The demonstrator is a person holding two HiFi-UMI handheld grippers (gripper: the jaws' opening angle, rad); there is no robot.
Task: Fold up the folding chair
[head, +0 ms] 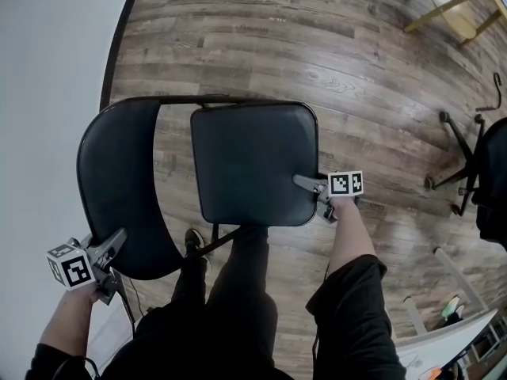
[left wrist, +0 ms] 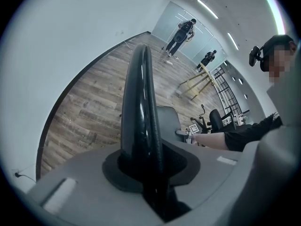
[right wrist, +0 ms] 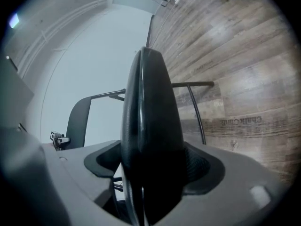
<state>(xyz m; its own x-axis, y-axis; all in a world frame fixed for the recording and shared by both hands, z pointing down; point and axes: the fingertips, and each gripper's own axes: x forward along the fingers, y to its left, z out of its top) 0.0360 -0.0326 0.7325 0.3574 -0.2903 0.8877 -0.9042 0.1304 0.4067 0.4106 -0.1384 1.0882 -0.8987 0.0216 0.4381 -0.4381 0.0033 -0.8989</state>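
**Both grippers on the chair, much of its frame out of sight**

From the head view the chair [head: 214, 145] stands on the wood floor [head: 317, 46] beside the white wall [head: 47, 54], still unfolded. Its seat [head: 253, 165] faces up at the picture's centre, and the backrest [head: 119, 180] curves at the seat's 9 o'clock.

The left gripper [head: 119, 240], at 7 o'clock, is clamped narrowly on the backrest's near end. In its own view the black pad runs straight up between the jaws and blocks the middle of the scene.

The right gripper [head: 305, 183] sits at the seat's 4 o'clock edge. Its jaws stand wide around the thick seat edge, which fills the gap and meets both sides. Only the upper jaw shows from above, since the lower one is hidden under the seat.

The chair's legs are mostly covered by the seat. One tube [head: 226, 240] shows at the seat's 6 o'clock, next to a shoe [head: 194, 240] and the person's dark trousers [head: 238, 299]. Whether the seat has tipped at all cannot be told.

At 3 o'clock an office chair [head: 467, 165] is cut off by the picture's edge, and at 1 o'clock a yellow wooden frame [head: 451, 2] is cut off too.
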